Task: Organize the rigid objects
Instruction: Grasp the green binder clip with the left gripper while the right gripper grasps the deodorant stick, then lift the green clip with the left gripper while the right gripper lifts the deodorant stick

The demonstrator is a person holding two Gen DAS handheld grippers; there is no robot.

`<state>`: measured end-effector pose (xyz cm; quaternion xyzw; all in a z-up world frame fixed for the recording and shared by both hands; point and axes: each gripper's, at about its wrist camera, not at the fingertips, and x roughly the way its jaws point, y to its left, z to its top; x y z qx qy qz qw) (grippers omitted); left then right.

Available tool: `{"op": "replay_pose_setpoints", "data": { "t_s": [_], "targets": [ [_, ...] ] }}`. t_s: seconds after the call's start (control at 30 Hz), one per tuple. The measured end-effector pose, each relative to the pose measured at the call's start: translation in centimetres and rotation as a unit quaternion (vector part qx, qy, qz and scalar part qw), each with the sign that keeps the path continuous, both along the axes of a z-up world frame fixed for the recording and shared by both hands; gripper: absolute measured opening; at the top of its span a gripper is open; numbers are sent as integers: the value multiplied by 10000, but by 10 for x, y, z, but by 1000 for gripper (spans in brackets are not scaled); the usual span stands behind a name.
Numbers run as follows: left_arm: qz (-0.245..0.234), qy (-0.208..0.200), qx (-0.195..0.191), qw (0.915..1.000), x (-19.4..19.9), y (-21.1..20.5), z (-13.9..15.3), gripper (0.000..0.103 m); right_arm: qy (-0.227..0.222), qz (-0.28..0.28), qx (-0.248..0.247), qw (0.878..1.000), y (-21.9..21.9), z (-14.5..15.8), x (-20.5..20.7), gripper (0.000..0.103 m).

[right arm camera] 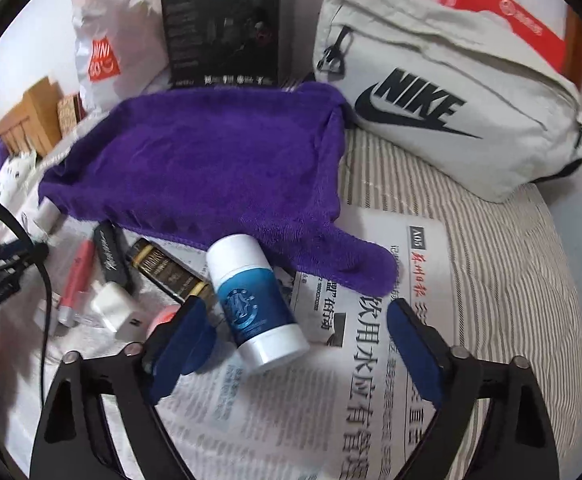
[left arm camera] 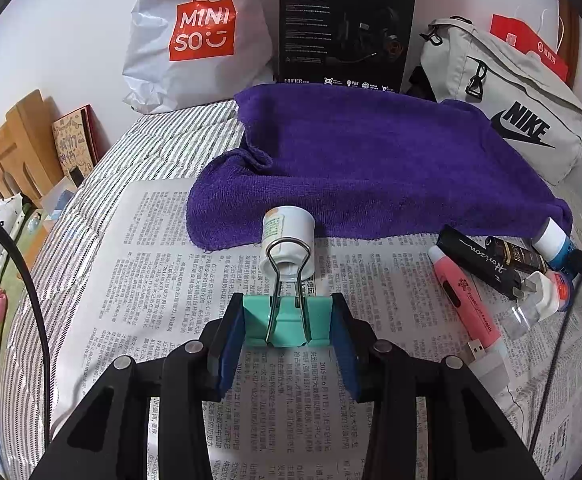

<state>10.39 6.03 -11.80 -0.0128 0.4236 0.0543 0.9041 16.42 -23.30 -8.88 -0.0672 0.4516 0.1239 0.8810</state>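
Note:
My left gripper (left arm camera: pixel 287 324) is shut on a mint-green binder clip (left arm camera: pixel 287 326), held just above the newspaper (left arm camera: pixel 163 280). A small white bottle (left arm camera: pixel 289 238) lies right ahead of it at the edge of the purple towel (left arm camera: pixel 371 160). My right gripper (right arm camera: pixel 295 320) is open around a blue-and-white bottle (right arm camera: pixel 253 304) lying on the newspaper (right arm camera: pixel 371 360), fingers apart from it. To its left lie a black-gold tube (right arm camera: pixel 167 270), a black case (right arm camera: pixel 111 256), a pink stick (right arm camera: pixel 77 272) and a white charger (right arm camera: pixel 115 306). The same group shows at the right of the left wrist view (left arm camera: pixel 491 268).
A grey Nike bag (right arm camera: pixel 451 92), a black headset box (left arm camera: pixel 347 28) and a white Miniso bag (left arm camera: pixel 195 36) stand against the wall behind the towel. The striped bedsheet (right arm camera: pixel 511 260) lies under everything. A wooden bed frame (left arm camera: pixel 11 152) is at the left.

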Motion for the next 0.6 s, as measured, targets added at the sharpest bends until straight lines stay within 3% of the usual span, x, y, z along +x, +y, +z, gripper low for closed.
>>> {"op": "replay_pose_setpoints", "data": {
  "t_s": [0.37,0.5,0.6],
  "targets": [
    [1,-4,14,10000,0,-1,1,40,445,401,276,9978,6,-20,19,69],
    [1,-4,9,10000,0,-1,0,40,510,610,410,9960,11,-17,13,40],
    [1,-3,11,10000,0,-1,0,40,720,480,441,9953,7,-15,10,39]
  ]
}}
